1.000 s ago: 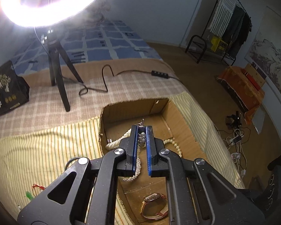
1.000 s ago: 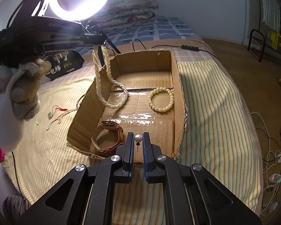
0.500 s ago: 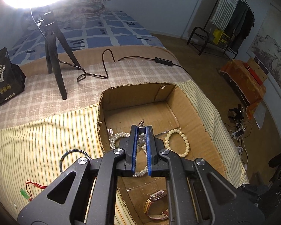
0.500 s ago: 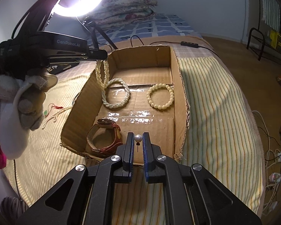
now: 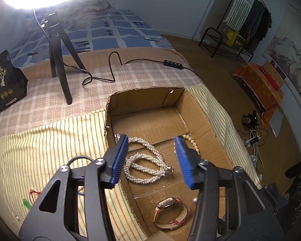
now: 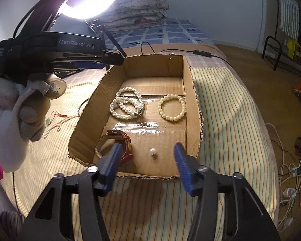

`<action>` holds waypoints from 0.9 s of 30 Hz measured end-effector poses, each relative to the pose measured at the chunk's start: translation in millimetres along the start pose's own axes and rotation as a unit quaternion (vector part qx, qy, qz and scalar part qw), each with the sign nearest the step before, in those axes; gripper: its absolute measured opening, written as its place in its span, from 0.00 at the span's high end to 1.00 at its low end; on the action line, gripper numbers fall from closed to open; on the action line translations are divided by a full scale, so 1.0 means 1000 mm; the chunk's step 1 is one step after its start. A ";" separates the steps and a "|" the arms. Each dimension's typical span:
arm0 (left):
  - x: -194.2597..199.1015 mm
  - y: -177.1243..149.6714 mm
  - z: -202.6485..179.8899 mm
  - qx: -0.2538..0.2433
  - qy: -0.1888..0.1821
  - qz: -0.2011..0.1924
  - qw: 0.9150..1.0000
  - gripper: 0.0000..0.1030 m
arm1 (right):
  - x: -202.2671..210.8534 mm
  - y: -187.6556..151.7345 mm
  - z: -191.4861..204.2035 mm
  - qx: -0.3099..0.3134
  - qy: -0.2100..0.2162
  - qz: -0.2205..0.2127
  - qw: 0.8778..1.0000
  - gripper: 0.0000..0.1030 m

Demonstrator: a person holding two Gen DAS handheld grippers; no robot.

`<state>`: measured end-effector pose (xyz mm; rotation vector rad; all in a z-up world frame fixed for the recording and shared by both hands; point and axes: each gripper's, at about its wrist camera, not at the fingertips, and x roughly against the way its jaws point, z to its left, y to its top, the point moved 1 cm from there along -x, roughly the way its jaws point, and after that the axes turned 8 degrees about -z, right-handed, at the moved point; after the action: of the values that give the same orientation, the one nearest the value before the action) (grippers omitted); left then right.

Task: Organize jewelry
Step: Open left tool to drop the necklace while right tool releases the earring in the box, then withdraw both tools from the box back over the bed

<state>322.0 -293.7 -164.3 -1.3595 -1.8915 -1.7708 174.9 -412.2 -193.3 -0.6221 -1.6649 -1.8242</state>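
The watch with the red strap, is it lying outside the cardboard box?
No. The watch lies inside the cardboard box, in its near left corner, close to a small pearl.

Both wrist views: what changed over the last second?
Both grippers have just been opening. The left gripper let go of the twisted pearl necklace, now coiled on the cardboard box floor. The right gripper released the pearl stud, now lying there too. Bead bracelet and watch stayed put.
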 end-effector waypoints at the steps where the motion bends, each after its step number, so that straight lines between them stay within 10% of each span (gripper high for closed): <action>1: 0.002 0.000 0.000 -0.001 0.000 -0.002 1.000 0.47 | 0.002 0.001 0.001 0.001 -0.005 -0.003 1.000 0.34; 27: 0.114 -0.005 0.087 0.002 0.064 -0.072 0.995 0.47 | 0.028 0.014 0.038 0.010 -0.012 -0.011 1.000 0.31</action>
<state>292.4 -164.0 -110.5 -1.1037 -1.9663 -1.8702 162.9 -378.0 -159.7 -0.6224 -1.7101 -1.8195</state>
